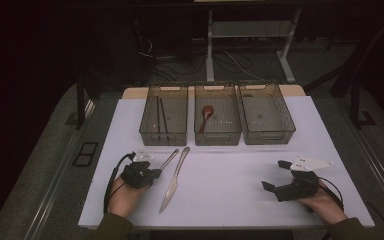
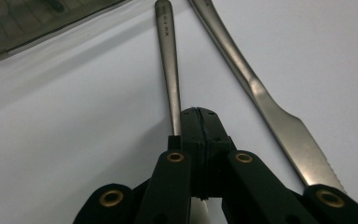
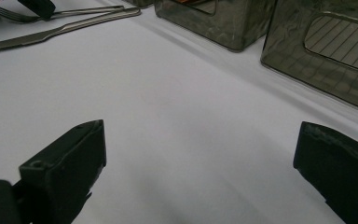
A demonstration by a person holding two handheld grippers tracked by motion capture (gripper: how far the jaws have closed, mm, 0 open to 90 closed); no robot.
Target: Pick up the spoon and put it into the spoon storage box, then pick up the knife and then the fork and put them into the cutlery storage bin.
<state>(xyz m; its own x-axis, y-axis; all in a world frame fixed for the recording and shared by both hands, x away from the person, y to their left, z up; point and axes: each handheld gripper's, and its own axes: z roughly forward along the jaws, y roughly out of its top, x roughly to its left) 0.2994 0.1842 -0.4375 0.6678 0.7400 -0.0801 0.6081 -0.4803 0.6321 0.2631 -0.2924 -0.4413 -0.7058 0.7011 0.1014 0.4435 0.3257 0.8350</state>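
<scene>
A metal fork [image 1: 169, 159] lies on the white table [image 1: 230, 200] at the front left, and my left gripper [image 1: 152, 175] is shut on it. In the left gripper view the jaws [image 2: 199, 123] are pressed together over the fork's handle [image 2: 168, 60], which runs away from them. A table knife [image 1: 172, 182] lies just right of the fork, blade toward the person [image 2: 279, 116]. My right gripper [image 1: 274, 175] rests at the front right, open, with bare table between its jaws [image 3: 200, 158]. The right gripper view also shows the fork's tines [image 3: 9, 14] and the knife [image 3: 51, 33] far off.
Three grey see-through bins stand in a row at the back of the table. The left bin [image 1: 163, 138] holds dark chopsticks [image 1: 161, 117], the middle bin [image 1: 217, 136] a red spoon [image 1: 206, 116], and the right bin [image 1: 270, 135] shows nothing inside.
</scene>
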